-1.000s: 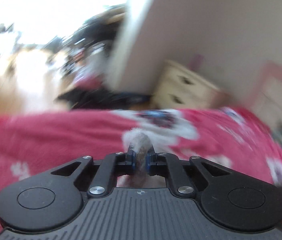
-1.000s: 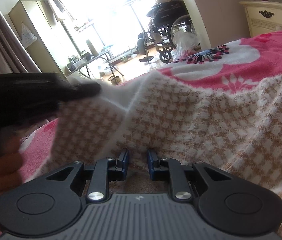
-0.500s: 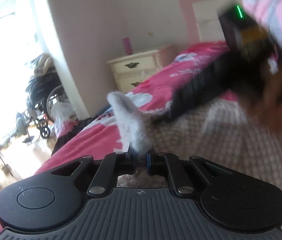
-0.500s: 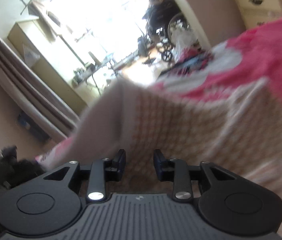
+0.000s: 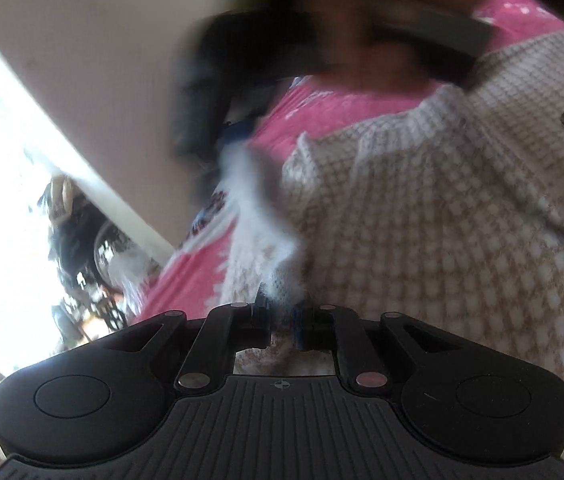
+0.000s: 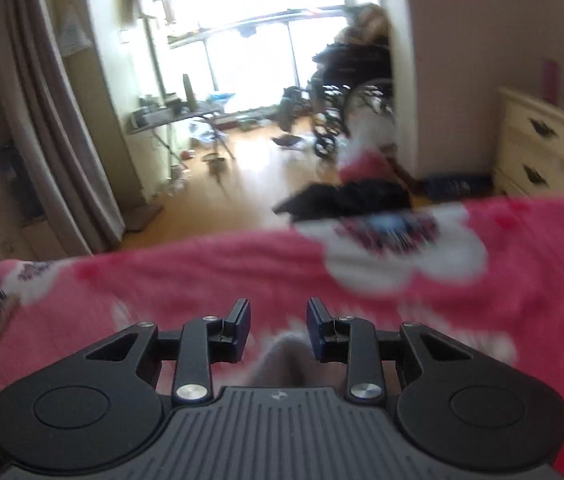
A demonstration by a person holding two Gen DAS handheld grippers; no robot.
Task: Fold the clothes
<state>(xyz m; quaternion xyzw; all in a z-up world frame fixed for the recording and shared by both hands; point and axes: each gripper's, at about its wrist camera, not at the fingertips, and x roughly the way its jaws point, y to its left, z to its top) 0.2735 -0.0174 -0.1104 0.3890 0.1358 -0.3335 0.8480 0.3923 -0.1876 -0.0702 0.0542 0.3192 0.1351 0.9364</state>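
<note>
Cardigan (image 5: pixel 442 220) lies partly doubled on the pink blanket (image 6: pixel 202 280), seemingly mid-fold; left gripper (image 5: pixel 282 316) pinches its fuzzy edge, right gripper (image 6: pixel 278 324) gapes, holding nothing.

Pink floral bedspread (image 6: pixel 202 280), wheelchair (image 6: pixel 346 92) by doorway — cream nightstand (image 6: pixel 542 144) rt.

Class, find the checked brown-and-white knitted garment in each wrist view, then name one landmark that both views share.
Left wrist view: the checked knitted garment fills the centre and right, its fuzzy white edge pinched in the left gripper.
Right wrist view: only a blurred greyish fold shows low between the open fingers of the right gripper; I cannot tell if it is the garment.
Shared landmark: the pink flowered bedspread.
</note>
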